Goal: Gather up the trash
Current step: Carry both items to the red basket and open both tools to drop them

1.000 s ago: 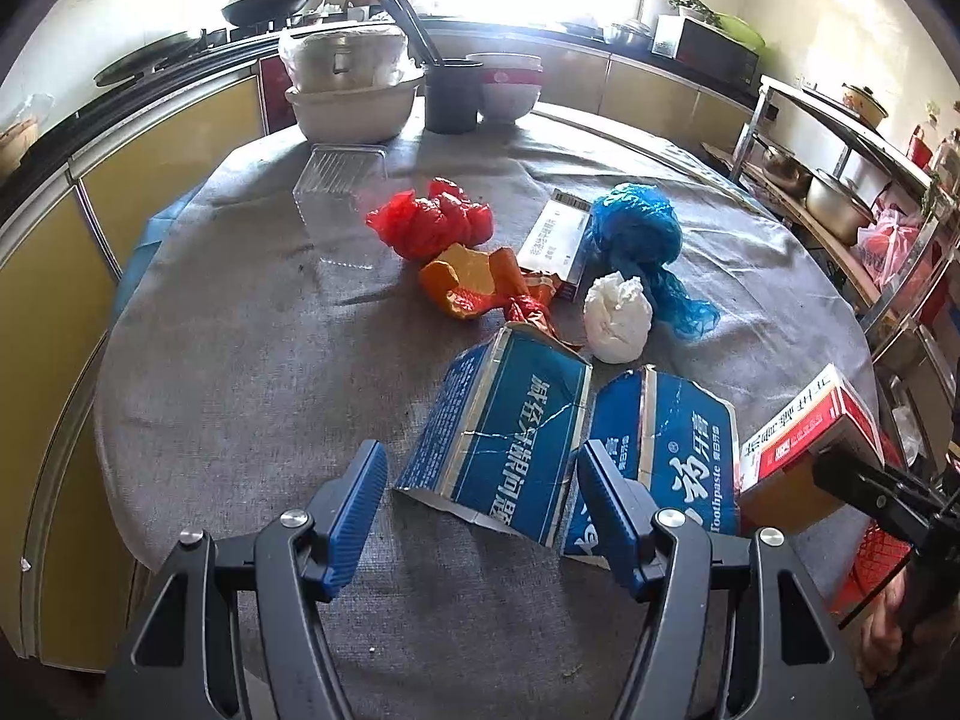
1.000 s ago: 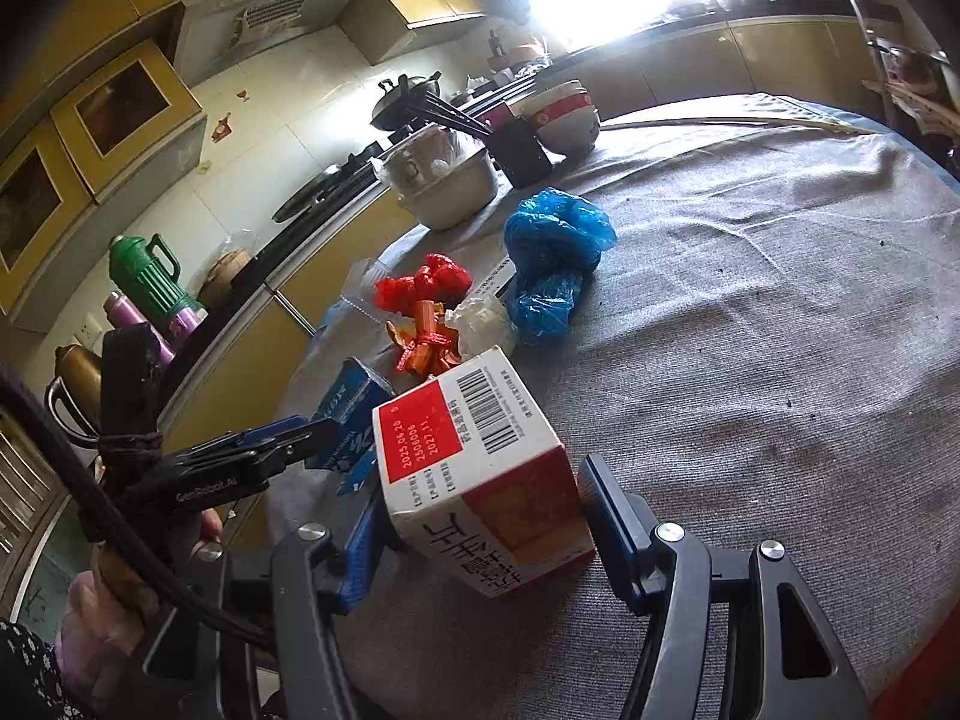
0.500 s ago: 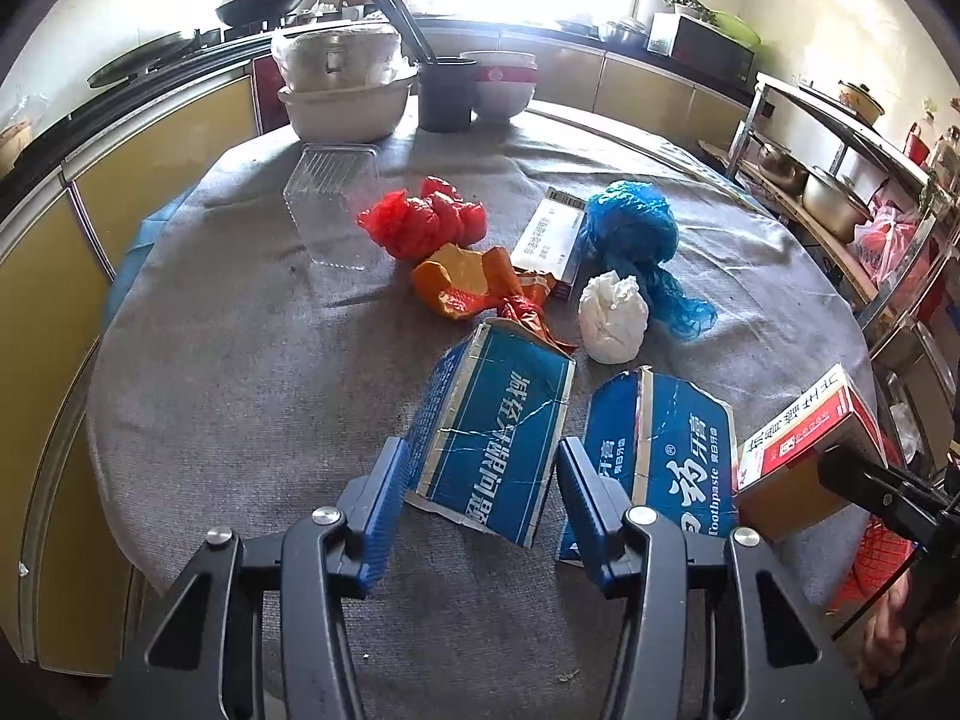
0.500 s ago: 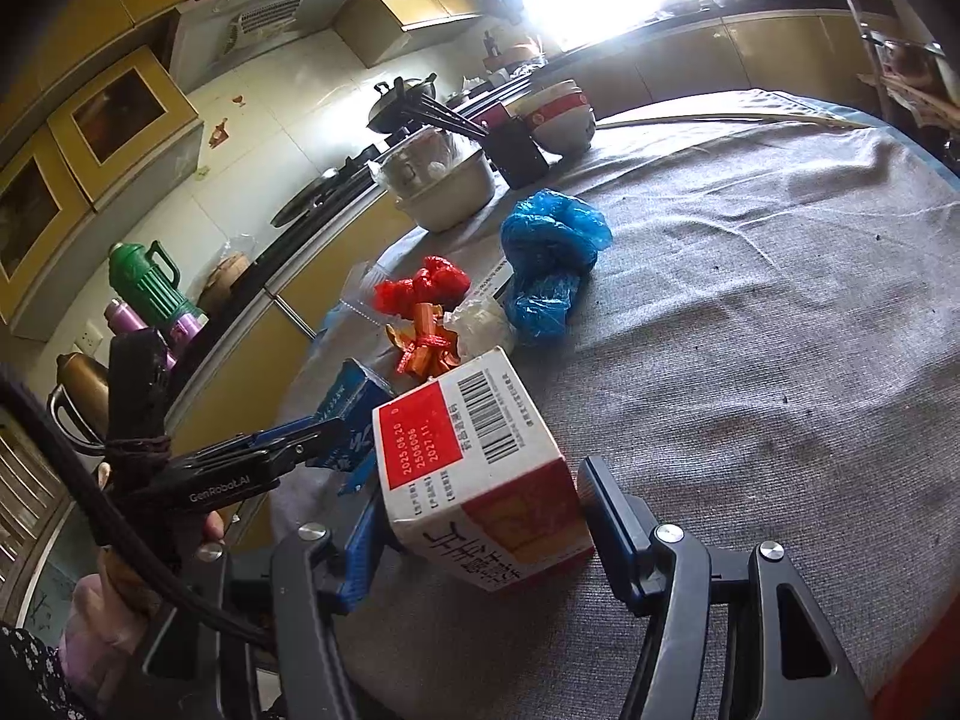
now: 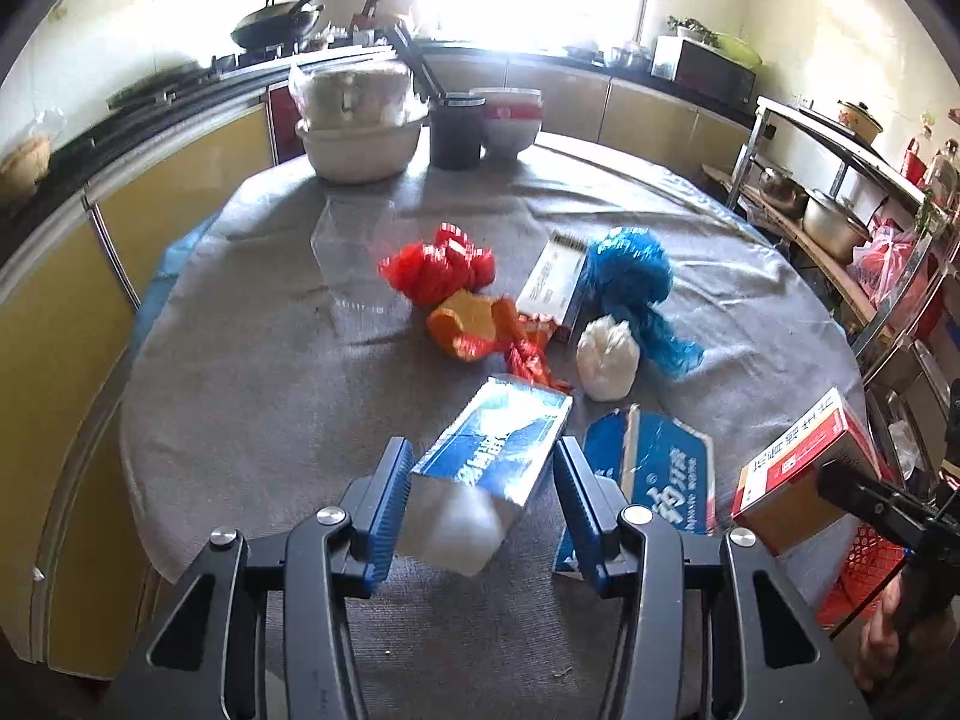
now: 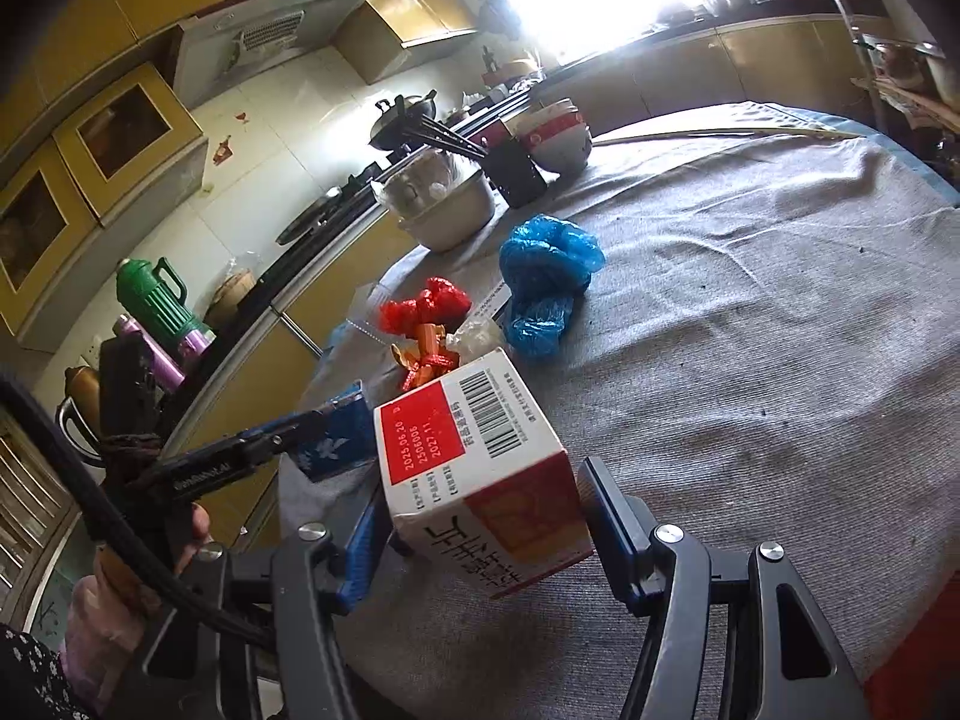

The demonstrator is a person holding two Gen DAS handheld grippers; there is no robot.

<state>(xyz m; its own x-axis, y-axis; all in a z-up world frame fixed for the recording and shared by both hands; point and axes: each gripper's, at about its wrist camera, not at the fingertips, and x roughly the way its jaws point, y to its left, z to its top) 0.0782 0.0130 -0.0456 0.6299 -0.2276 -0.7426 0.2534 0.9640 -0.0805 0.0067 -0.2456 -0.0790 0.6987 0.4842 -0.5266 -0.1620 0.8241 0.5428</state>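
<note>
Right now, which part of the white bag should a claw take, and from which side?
Take the white bag across its round belly, coming down from above and closing left to right. It sits on the cloth as a soft, upright lump with a bunched top, so it should squash and hold. The blue bag crowds its right and the red wrapper lies close on its left, so descend narrow.

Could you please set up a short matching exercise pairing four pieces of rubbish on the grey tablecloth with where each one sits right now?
Things:
1. Blue cardboard toothpaste box, lifted end
2. Red-and-white cardboard box with barcode
3. Crumpled blue plastic bag
4. White knotted plastic bag

Places:
A. Between the right gripper's blue pads
B. On the cloth, just in front of the blue bag
C. Between the left gripper's pads
D. On the cloth beside a flat white carton

Pairs: 1-C, 2-A, 3-D, 4-B
</note>
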